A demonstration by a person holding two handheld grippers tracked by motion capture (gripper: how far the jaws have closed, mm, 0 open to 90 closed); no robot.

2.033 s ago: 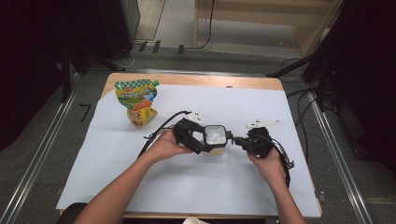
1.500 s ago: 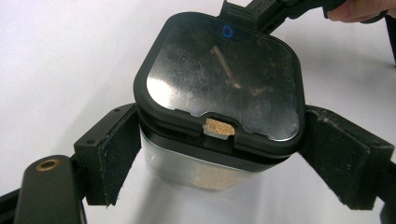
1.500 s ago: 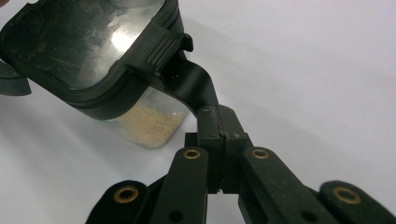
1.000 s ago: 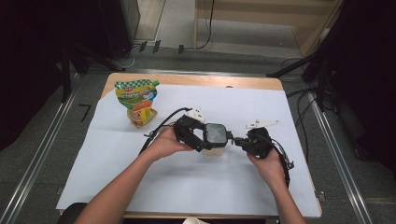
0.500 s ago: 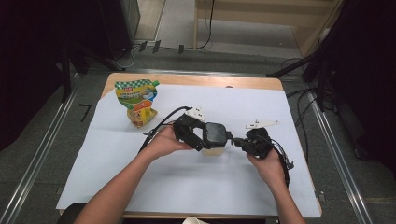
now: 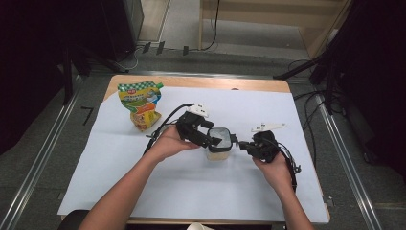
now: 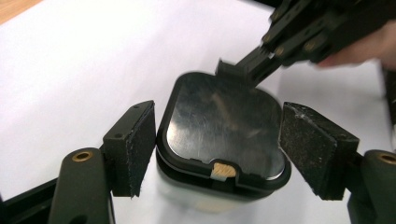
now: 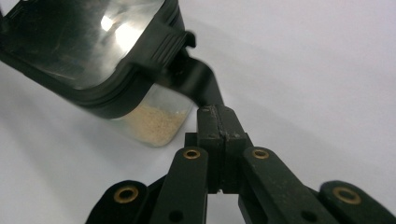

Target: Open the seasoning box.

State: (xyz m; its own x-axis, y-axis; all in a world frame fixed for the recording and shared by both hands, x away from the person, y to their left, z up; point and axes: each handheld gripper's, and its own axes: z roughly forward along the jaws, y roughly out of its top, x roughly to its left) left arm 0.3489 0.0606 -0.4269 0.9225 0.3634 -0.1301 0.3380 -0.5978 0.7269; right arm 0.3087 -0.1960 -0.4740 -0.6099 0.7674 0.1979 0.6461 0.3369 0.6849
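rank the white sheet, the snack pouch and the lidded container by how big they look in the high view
1. white sheet, by far the largest; it covers most of the table.
2. snack pouch.
3. lidded container, somewhat smaller than the pouch, though the claws hide part of it, so the gap between these two is less sure.

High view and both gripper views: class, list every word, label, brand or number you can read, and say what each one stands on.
Pouch: printing in green, yellow and orange, too small and blurred to read.
Container lid: no text.
Gripper jaws: no text.
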